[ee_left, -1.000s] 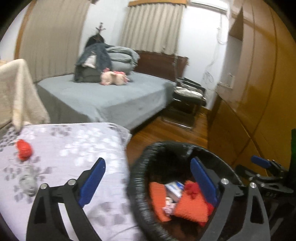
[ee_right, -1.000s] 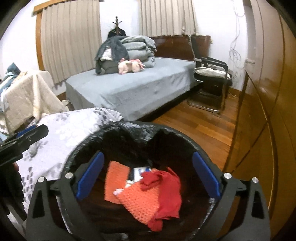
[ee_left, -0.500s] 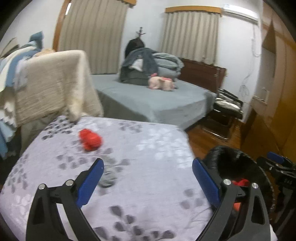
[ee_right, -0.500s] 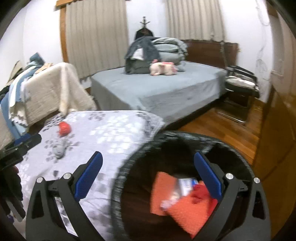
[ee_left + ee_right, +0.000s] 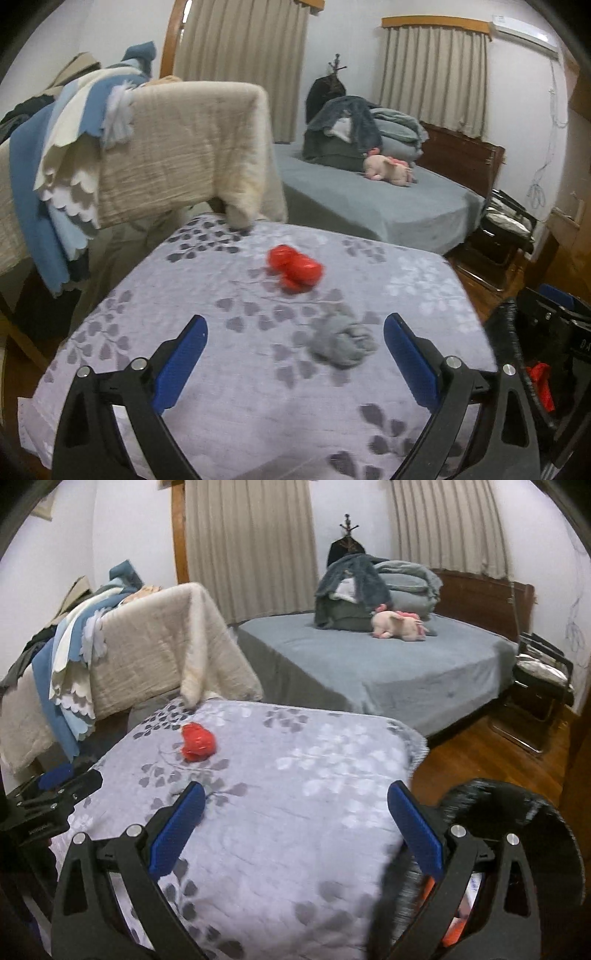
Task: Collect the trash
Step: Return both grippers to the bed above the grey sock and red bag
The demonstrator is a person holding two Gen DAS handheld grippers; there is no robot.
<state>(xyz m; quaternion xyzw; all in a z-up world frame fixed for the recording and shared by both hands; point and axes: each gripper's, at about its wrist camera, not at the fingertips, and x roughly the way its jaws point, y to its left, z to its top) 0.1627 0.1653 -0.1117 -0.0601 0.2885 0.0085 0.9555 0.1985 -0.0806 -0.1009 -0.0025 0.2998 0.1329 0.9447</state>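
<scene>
A red crumpled wad [image 5: 295, 267] and a grey crumpled wad [image 5: 341, 341] lie on the table with the grey leaf-print cloth [image 5: 240, 387]. My left gripper [image 5: 295, 356] is open and empty, just short of the grey wad, which sits between its fingers toward the right one. My right gripper [image 5: 295, 825] is open and empty above the same table; the red wad [image 5: 197, 742] lies ahead to its left. The black trash bin [image 5: 517, 830] stands at the table's right edge, with orange scraps inside [image 5: 454, 928]. The bin's rim also shows in the left wrist view [image 5: 513, 354].
A chair draped with beige and blue blankets [image 5: 166, 147] stands behind the table. A grey bed [image 5: 388, 664] with folded clothes and a pink plush toy [image 5: 399, 626] is beyond. A black chair [image 5: 543, 679] and wooden floor [image 5: 498, 753] lie to the right.
Both grippers swung left from over the trash bin to over the table. The bin slid to the right edge of both views, and the red and grey wads came in front of the left gripper.
</scene>
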